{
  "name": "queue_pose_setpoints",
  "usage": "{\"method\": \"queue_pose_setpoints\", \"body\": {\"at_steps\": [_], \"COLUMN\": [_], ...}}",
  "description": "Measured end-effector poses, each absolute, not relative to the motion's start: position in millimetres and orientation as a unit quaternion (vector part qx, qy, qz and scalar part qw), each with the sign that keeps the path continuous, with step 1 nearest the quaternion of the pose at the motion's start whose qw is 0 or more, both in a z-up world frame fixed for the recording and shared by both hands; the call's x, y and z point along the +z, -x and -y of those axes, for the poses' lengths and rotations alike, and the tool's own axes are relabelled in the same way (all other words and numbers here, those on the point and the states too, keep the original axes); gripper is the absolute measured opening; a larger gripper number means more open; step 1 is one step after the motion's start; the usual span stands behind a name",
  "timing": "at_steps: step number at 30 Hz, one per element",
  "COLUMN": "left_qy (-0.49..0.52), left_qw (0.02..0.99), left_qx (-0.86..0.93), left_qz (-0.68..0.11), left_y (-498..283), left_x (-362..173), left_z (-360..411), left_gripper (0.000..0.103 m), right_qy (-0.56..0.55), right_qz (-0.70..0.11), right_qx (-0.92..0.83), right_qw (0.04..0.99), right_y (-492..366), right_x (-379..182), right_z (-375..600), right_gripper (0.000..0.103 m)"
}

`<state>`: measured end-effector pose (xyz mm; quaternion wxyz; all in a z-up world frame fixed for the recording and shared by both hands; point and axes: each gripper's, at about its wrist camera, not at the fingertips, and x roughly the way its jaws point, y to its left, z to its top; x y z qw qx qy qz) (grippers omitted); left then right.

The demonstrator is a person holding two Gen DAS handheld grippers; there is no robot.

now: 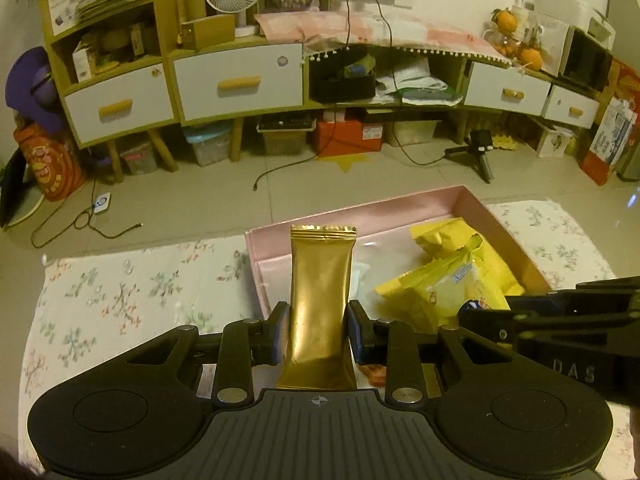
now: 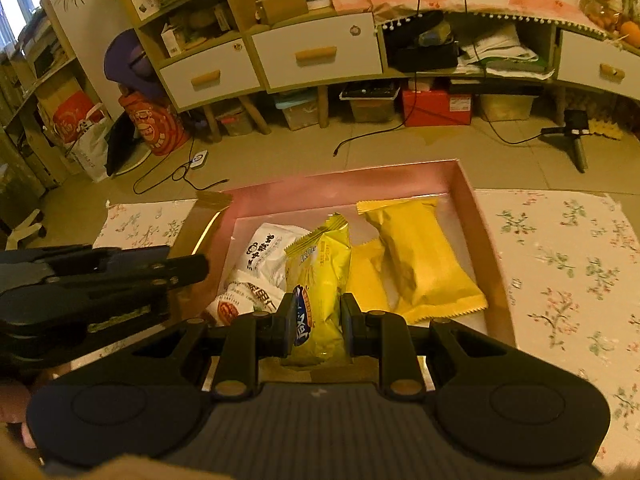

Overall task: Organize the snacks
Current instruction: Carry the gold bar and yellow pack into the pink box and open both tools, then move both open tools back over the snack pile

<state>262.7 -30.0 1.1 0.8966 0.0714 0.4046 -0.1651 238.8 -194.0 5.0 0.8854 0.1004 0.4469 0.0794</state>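
My left gripper (image 1: 318, 320) is shut on a gold foil snack packet (image 1: 321, 280) that stands upright between its pads, above the near left part of a pink box (image 1: 400, 200). In the right wrist view my right gripper (image 2: 316, 312) is shut on a yellow-green snack packet (image 2: 324, 264) over the same pink box (image 2: 468, 196). Inside the box lie a yellow packet (image 2: 420, 256), another yellow one under it and a white packet (image 2: 268, 256). The gold packet's top (image 2: 214, 200) shows at the box's left wall. Each gripper appears at the edge of the other's view.
The box sits on a floral cloth (image 1: 120, 292) on the floor. Behind it stand a low cabinet with white drawers (image 1: 240, 80), storage bins beneath it, loose cables (image 1: 88, 224) and a small tripod (image 1: 480, 152). The floral cloth (image 2: 560, 260) extends right of the box.
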Motion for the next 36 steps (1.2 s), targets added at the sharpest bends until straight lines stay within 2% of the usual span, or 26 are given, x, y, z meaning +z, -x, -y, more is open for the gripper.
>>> {"method": "queue_pose_setpoints", "body": {"at_steps": [11,17,21,26,32,36], "left_qy": [-0.052,-0.039,-0.046,-0.044,-0.053,-0.07], "left_qw": [0.899,0.9,0.899,0.899,0.898,0.898], "left_qx": [-0.151,-0.161,-0.162,-0.161,-0.163,-0.162], "left_qz": [-0.408,-0.404,-0.405,-0.405,-0.406,-0.404], "left_y": [-291.4,-290.8,-286.3,-275.5,-253.6,-234.2], "left_x": [-17.8,-20.4,-19.7,-12.1,-1.9,6.1], "left_z": [33.5,33.4,35.0,32.1,26.9,23.5], "left_gripper": [0.028,0.031,0.042,0.049,0.054,0.056], "right_qy": [-0.111,-0.122,-0.112,-0.11,-0.107,-0.105], "right_qz": [-0.443,-0.438,-0.437,-0.441,-0.442,-0.441], "right_qx": [0.09,0.086,0.08,0.076,0.07,0.068], "right_qw": [0.885,0.886,0.889,0.887,0.888,0.889], "right_y": [-248.0,-249.8,-247.2,-238.7,-223.4,-209.5], "right_x": [-3.1,1.1,3.1,7.0,15.9,21.8], "right_z": [193.3,197.3,198.3,201.5,205.1,207.4], "right_gripper": [0.021,0.03,0.031,0.041,0.056,0.062]}}
